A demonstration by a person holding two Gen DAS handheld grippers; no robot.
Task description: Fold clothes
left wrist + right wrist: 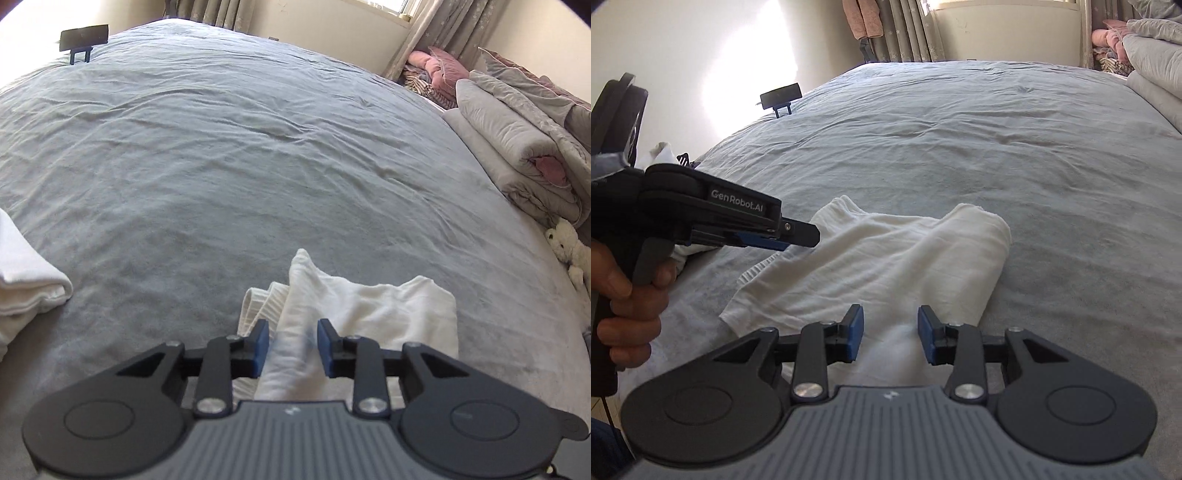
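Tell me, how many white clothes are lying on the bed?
2. One white garment lies in front of both grippers, and a folded white one sits at the left edge of the left view. More may be hidden.

Left hand-held gripper (291,347) jaws parted, bottom centre. Right hand-held gripper (891,334) likewise parted. Person's hand (628,299) grips handle, left edge.

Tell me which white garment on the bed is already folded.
The white stack at the left edge of the left wrist view: squared, with layered edges. The white garment in front of the left gripper lies rumpled, one ridge running between its fingers.
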